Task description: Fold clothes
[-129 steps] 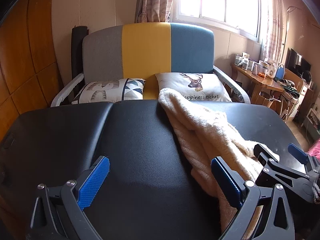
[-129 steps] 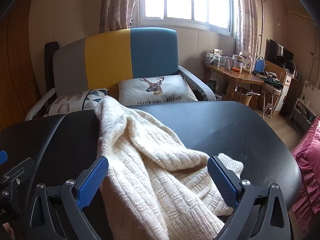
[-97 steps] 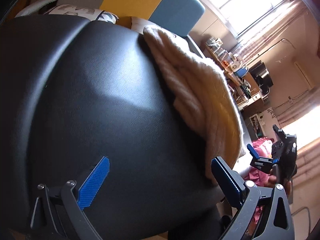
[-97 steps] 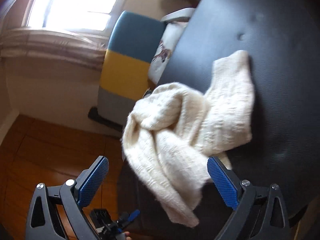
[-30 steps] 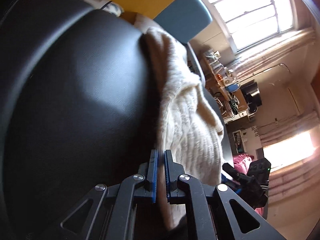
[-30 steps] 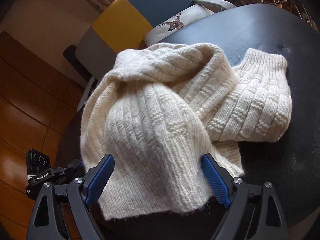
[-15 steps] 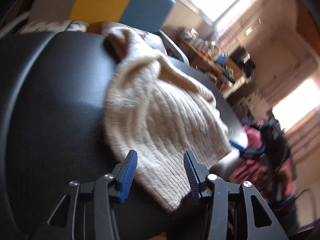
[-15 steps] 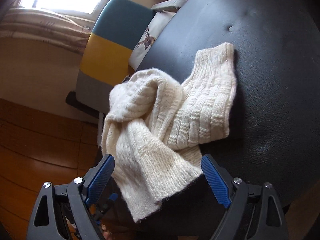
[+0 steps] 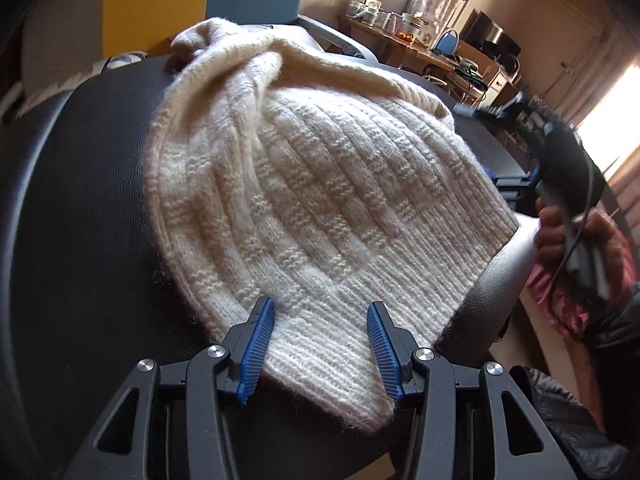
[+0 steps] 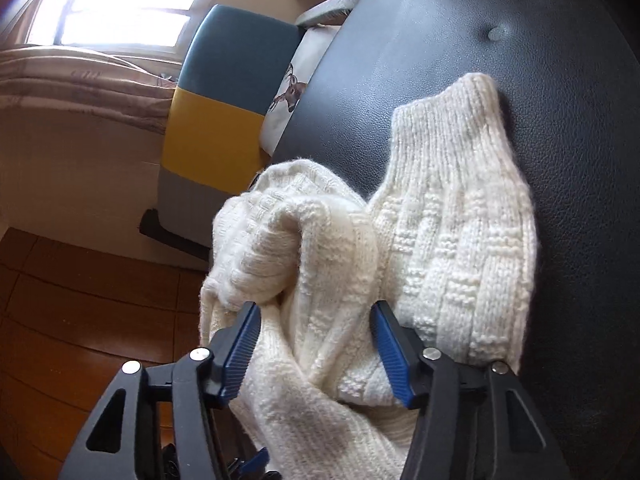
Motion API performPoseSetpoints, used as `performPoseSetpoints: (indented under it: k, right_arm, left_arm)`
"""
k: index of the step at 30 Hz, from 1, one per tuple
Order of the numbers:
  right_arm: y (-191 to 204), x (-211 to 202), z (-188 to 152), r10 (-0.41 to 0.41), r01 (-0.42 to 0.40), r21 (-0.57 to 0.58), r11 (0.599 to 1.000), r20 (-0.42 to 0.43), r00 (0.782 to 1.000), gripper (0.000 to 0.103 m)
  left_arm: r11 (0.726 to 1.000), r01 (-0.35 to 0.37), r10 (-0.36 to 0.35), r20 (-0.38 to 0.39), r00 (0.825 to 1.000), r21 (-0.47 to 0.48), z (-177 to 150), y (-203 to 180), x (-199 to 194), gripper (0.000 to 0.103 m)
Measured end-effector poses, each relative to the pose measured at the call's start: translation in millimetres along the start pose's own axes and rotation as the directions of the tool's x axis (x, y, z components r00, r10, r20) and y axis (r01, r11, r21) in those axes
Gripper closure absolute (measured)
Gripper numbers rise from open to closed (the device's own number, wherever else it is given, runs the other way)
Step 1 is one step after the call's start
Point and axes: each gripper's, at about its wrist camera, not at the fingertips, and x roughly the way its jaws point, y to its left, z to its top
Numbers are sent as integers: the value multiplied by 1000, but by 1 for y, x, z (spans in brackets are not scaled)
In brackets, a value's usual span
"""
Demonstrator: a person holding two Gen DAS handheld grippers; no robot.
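A cream knit sweater lies bunched on the black padded table. In the left wrist view my left gripper is open, its blue pads on either side of the ribbed hem at the table's near edge. In the right wrist view the sweater shows a sleeve lying flat on the table and a rolled bunch to its left. My right gripper is open, its pads astride a fold of the knit. My right hand with its gripper handle shows at the right of the left wrist view.
An armchair with grey, yellow and blue back panels and a deer cushion stands behind the table. A wooden desk with jars and clutter is at the far right. A wood-panelled wall shows in the right wrist view.
My left gripper, shut on the hem a second ago, has opened and now straddles it. My right gripper has narrowed and moved in onto the sweater's fold.
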Motion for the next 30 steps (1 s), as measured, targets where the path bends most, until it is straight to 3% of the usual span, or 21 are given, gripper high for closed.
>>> performPoseSetpoints:
  k: [5, 8, 9, 10, 11, 17, 23, 27, 30]
  right_arm:
    - [-3, 6, -5, 62, -63, -34, 997, -44, 997, 46]
    - [6, 8, -6, 1, -3, -84, 996, -32, 999, 49]
    - [8, 9, -6, -20, 17, -100, 995, -28, 999, 56]
    - [11, 10, -7, -40, 37, -116, 993, -23, 999, 83]
    - [14, 11, -7, -60, 57, -133, 990, -17, 998, 96]
    - [20, 15, -3, -110, 109, -179, 978, 6, 994, 96]
    - [20, 3, 10, 7, -1, -137, 991, 39, 999, 97]
    - [64, 16, 26, 81, -74, -237, 969, 23, 996, 97]
    - [106, 42, 12, 52, -79, -389, 918, -81, 995, 96]
  left_arm:
    - [1000, 17, -17, -5, 1000, -18, 2, 4, -3, 54]
    - [999, 23, -23, -8, 1000, -27, 4, 3, -4, 54]
    - [999, 25, -25, -9, 1000, -30, 5, 2, -4, 54]
    - [999, 27, -27, -10, 1000, -33, 6, 2, -4, 54]
    - [999, 29, -29, -11, 1000, -36, 7, 2, -5, 54]
    - [998, 39, -40, -11, 999, -53, 8, 2, -7, 54]
    - [997, 46, -46, -7, 999, -64, 5, 3, -8, 54]
    - [997, 40, -41, -8, 999, -60, 6, -2, -9, 54]
    - [990, 62, -63, -3, 998, -126, 12, 5, -16, 58]
